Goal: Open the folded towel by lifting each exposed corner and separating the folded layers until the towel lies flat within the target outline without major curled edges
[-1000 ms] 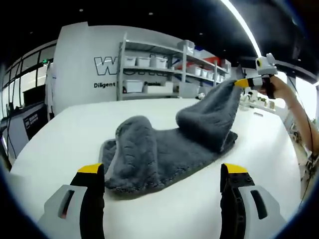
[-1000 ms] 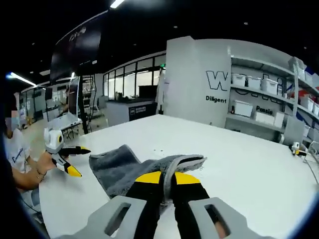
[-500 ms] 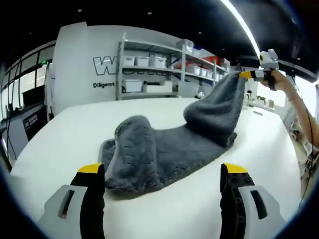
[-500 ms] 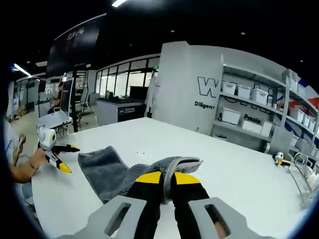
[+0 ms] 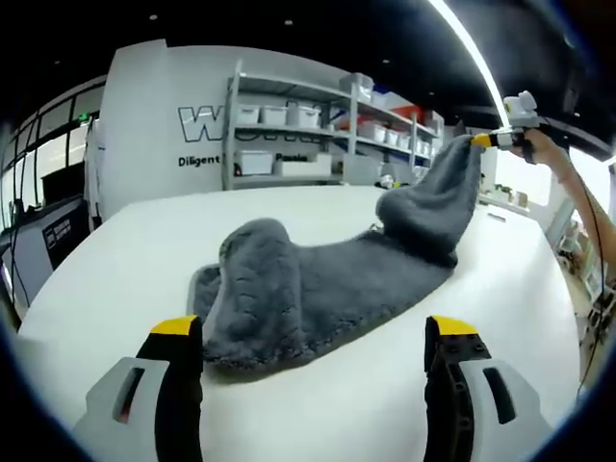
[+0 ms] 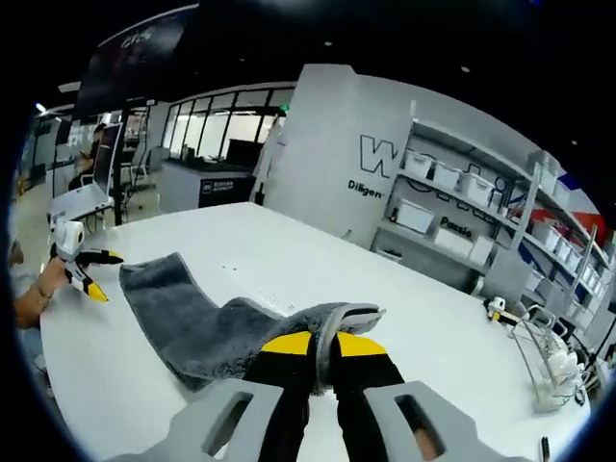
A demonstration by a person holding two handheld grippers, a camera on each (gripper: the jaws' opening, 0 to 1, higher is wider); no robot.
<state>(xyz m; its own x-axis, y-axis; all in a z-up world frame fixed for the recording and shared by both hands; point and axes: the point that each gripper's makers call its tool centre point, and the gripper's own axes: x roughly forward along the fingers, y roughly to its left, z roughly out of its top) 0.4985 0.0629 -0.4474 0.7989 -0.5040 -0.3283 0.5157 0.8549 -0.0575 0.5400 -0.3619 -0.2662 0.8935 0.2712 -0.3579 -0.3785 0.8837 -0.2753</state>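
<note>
**Towel corner held aloft over white table**

In the right gripper view, the right gripper [image 6: 315,348] is clamped on a corner of the grey towel [image 6: 188,322]. In the left gripper view, the towel [image 5: 318,289] is spread on the table [image 5: 115,279], its corner raised at 2 o'clock. The left gripper [image 5: 315,332] is held apart. White bins [image 5: 258,164] are seen on shelves [image 5: 289,125]; their contents cannot be told.

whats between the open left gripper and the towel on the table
Bare white tabletop in the left gripper view: the left gripper hangs just short of the grey towel.
</note>
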